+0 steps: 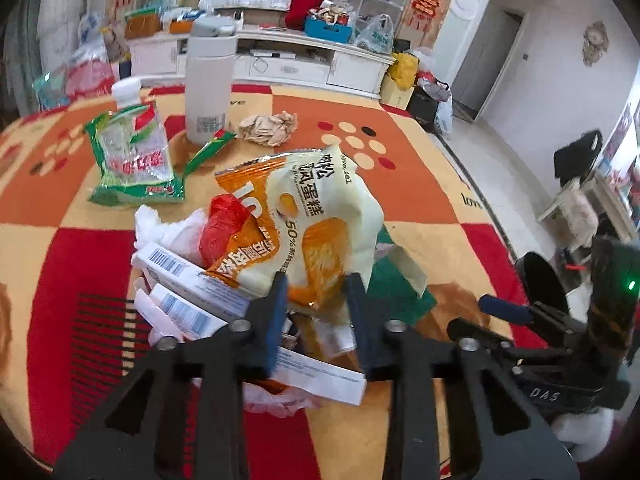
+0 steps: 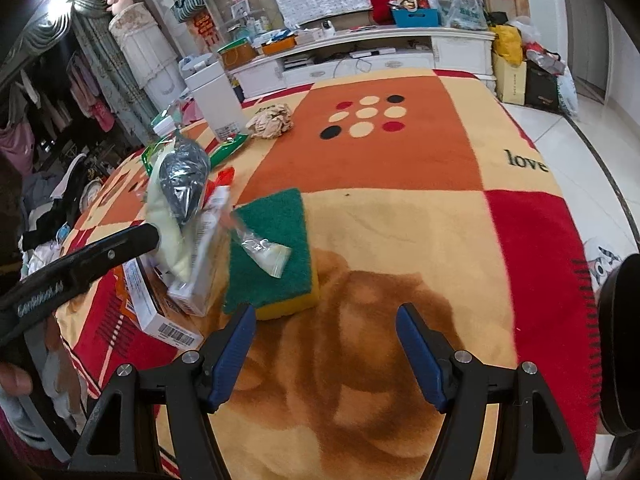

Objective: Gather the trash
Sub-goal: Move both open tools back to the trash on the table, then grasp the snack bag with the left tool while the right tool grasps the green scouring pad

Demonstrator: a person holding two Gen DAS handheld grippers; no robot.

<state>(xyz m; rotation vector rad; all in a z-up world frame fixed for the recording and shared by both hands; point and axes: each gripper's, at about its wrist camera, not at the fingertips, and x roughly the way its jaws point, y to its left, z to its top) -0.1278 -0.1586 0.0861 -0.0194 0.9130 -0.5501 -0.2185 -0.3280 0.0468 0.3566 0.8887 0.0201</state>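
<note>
My left gripper (image 1: 318, 286) is shut on a cream and orange cake bag (image 1: 312, 220) and holds it above a pile of trash: white cartons (image 1: 188, 280), a red wrapper (image 1: 224, 228) and white plastic (image 1: 168, 232). The bag (image 2: 172, 216) and the left gripper's finger (image 2: 100, 256) also show in the right wrist view. My right gripper (image 2: 326, 316) is open and empty, just in front of a green and yellow sponge (image 2: 276, 240) with a clear wrapper (image 2: 264, 250) on it. A crumpled paper ball (image 1: 270, 126) lies further back (image 2: 272, 120).
A green snack bag (image 1: 134, 156) and a tall white bin (image 1: 210, 84) stand at the far left of the blanket-covered table (image 2: 400, 220). A white TV cabinet (image 1: 312, 60) lies beyond. The tiled floor (image 2: 580, 128) drops off to the right.
</note>
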